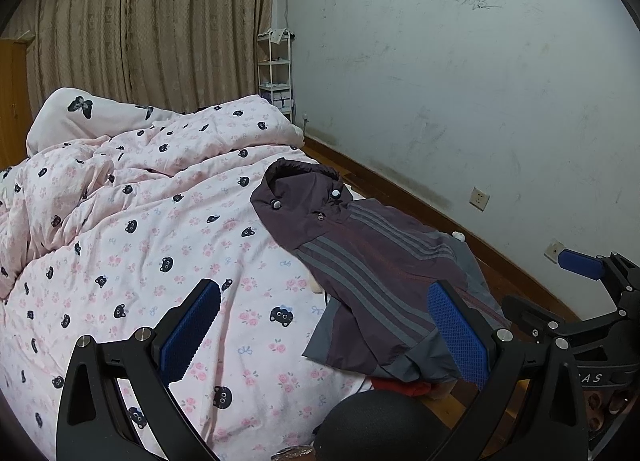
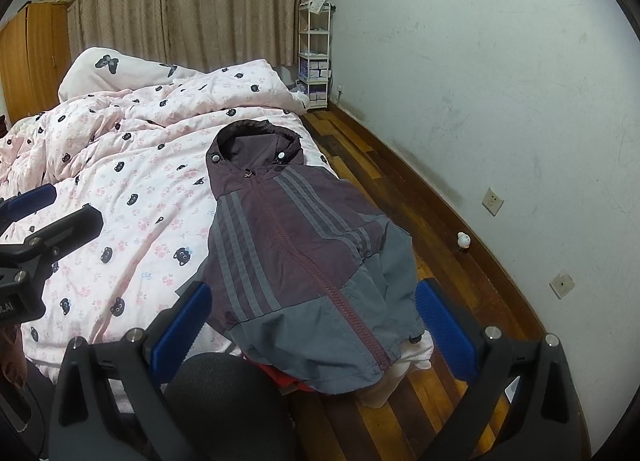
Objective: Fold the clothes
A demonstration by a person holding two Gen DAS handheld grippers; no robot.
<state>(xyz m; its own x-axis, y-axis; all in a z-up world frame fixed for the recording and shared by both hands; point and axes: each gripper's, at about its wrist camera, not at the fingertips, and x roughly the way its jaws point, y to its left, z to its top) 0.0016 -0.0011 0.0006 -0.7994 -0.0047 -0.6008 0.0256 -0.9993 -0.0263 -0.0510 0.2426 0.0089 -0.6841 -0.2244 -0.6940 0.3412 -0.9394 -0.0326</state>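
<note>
The bed [image 2: 132, 197], under a pink sheet printed with black cat faces and small roses, fills the left of both views. A rumpled duvet [image 1: 132, 165] in the same print is heaped at the bed's far end, with a white pillow [image 2: 100, 65] bearing black butterflies behind it. Past the bed's far end hang tan patterned curtains [image 1: 160, 21]; off its right side run a strip of dark wooden floor [image 2: 360, 157] and a scuffed white wall [image 2: 500, 81].

The hooded jacket [image 2: 288, 245] (maroon, with grey stripes and grey lower panels) lies face up along the bed's right edge, zipped, hood toward the duvet, its hem hanging over the bed's near corner. A white wire shelf [image 2: 315, 49] stands in the corner beyond the bed.

The right gripper [image 2: 316, 321] hangs at the bed's near corner, spread wide, its blue pads flanking the jacket's hem and pinching nothing. The left gripper [image 1: 324, 333] is likewise spread wide and empty, one pad over the sheet, the other over the jacket's near part.
</note>
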